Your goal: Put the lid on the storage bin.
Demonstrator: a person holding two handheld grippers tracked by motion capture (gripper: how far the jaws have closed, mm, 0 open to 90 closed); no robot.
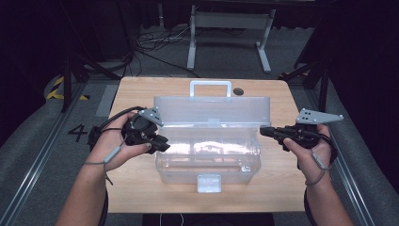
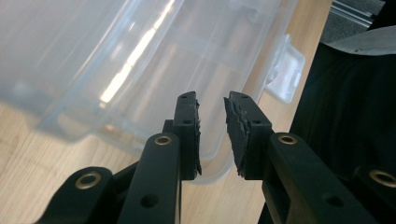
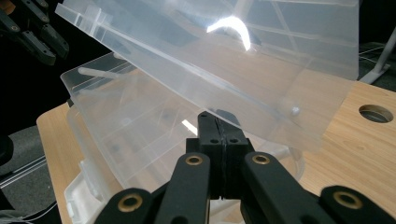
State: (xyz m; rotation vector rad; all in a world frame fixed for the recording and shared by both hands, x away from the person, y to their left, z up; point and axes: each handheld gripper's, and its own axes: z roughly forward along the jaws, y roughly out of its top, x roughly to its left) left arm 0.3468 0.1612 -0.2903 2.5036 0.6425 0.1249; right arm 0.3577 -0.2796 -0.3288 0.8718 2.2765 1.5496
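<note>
Clear plastic makes up the big see-through box (image 1: 209,157) that sits in the middle of our light wooden table (image 1: 277,188). Its see-through lid (image 1: 211,110) stands up at the back, with a white handle (image 1: 210,87) on top and a white clip (image 1: 209,182) at the front. We hold our left gripper (image 1: 162,143) at the box's left end, just beside the rim; its jaws have a small gap between them and hold nothing. We hold our right gripper (image 1: 263,132) at the box's right end, close under the lid's corner. Its jaws are pressed together, and we cannot tell if they pinch the plastic.
</note>
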